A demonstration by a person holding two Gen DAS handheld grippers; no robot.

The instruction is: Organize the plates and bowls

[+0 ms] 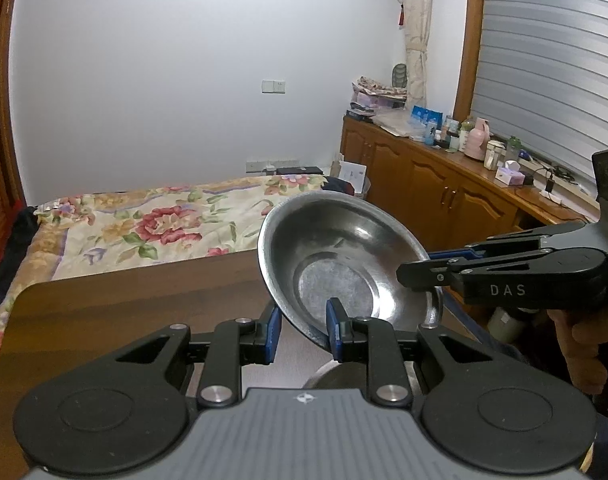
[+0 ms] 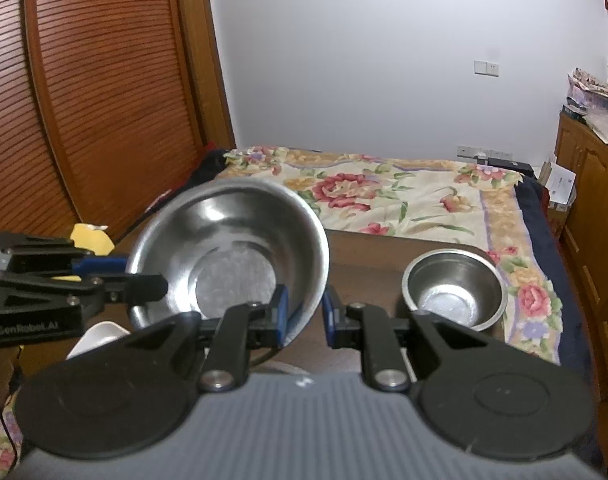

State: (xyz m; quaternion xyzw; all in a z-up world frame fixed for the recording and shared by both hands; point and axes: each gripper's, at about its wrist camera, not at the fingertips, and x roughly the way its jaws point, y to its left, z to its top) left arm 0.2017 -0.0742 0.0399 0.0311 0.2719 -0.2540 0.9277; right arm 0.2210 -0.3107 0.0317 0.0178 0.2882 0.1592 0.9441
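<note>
While clamped on the near rim of the large round stainless-steel bowl (image 1: pixel 336 248), left claw (image 1: pixel 302 334) with one blue pad inside the wall and one outside. Right claw (image 2: pixel 305 316) likewise closed across the rim of the same bowl (image 2: pixel 223 232), on its opposite side. Bowl tilted and clear of the surface, directly ahead of both claws.

Surface: dark brown wooden table (image 1: pixel 123 304), below and ahead of the claws. Small round stainless-steel bowl (image 2: pixel 456 292) upright on the table (image 2: pixel 368 252), just right of the right claw and apart from the large bowl.

Room: bed with flowered cream quilt (image 2: pixel 384 192) beyond the table's far edge. Plain white wall (image 1: pixel 163 80) behind it. Brown louvred wooden door (image 2: pixel 103 100) far left of the right claw. Low wooden sideboard crowded with bottles and boxes (image 1: pixel 444 188) right of the left claw, under a grey slatted blind (image 1: pixel 544 60).

Hidden or unclear: white dish (image 2: pixel 99 336) under the large bowl, mostly covered by both claws. Grey rounded shape (image 1: pixel 336 380) beneath the left claw's fingers, not identifiable. Yellow object (image 2: pixel 91 238) behind the left claw (image 2: pixel 143 276), cut off. Bowl's underside unseen in both views.
</note>
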